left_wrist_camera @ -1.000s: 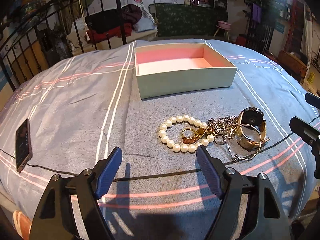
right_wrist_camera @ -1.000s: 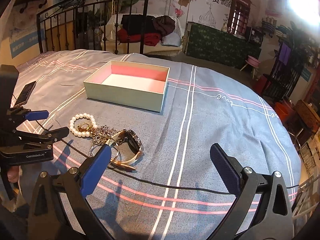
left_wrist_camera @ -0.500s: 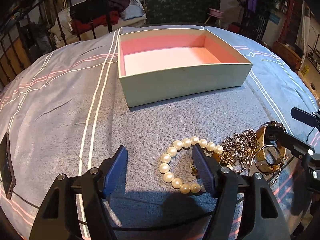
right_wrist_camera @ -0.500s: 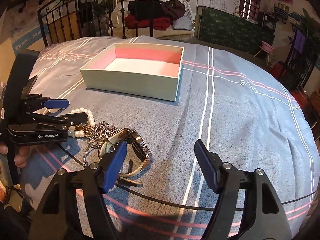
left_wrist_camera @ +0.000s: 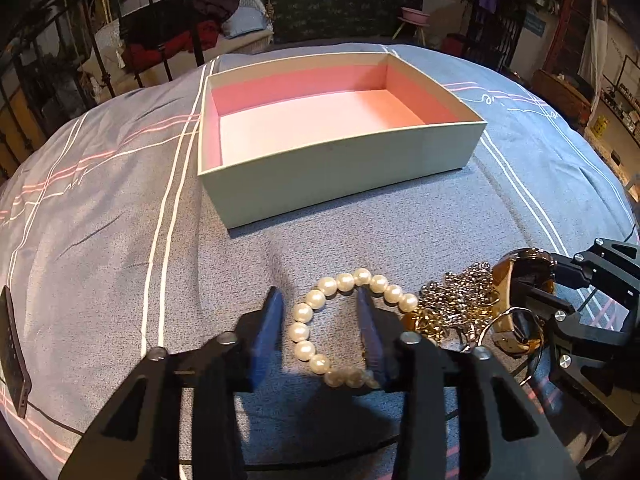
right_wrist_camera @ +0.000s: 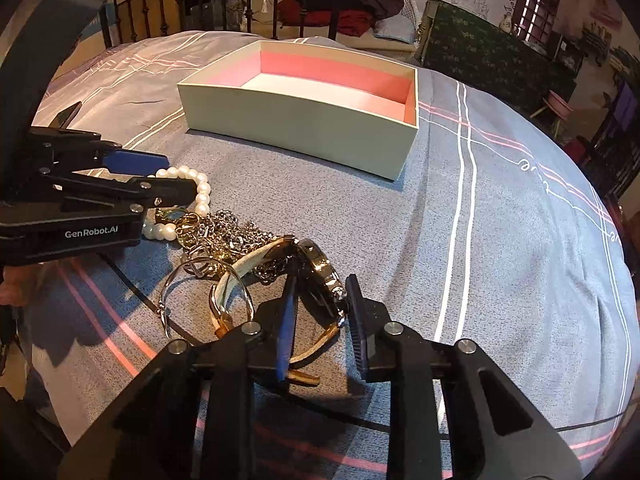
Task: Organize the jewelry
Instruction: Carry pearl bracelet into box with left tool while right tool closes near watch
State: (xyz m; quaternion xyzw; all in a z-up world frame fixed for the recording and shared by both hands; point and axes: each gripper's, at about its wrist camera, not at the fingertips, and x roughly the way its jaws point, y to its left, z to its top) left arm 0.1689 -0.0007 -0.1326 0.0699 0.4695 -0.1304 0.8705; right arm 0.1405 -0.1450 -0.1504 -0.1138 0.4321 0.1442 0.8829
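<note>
In the left wrist view, the left gripper [left_wrist_camera: 320, 312] is sitting low over the pearl bracelet [left_wrist_camera: 340, 328], having dropped from farther back; its jaws, wide a second ago, are closing and now standing narrow around the bracelet's left arc, with a sliver of gap still showing at the left blue pad, so a firm pinch is not yet certain. The box [left_wrist_camera: 340, 168], empty and pink-lined, is waiting at twelve o'clock, with the chain tangle [left_wrist_camera: 460, 300] at three o'clock of the pearls. In the right wrist view, the right gripper [right_wrist_camera: 320, 312] is likewise closing, now narrow, with the watch [right_wrist_camera: 320, 276] between its pads, its case against the blue left pad; the bangle [right_wrist_camera: 200, 292] is lying at nine o'clock. Both pieces look nearly ready for lifting. Everything is resting on a grey striped bedspread [right_wrist_camera: 500, 240], a phone [left_wrist_camera: 12, 352] lying at its left edge, in a dim cluttered room beyond an iron bedframe [right_wrist_camera: 200, 4].
</note>
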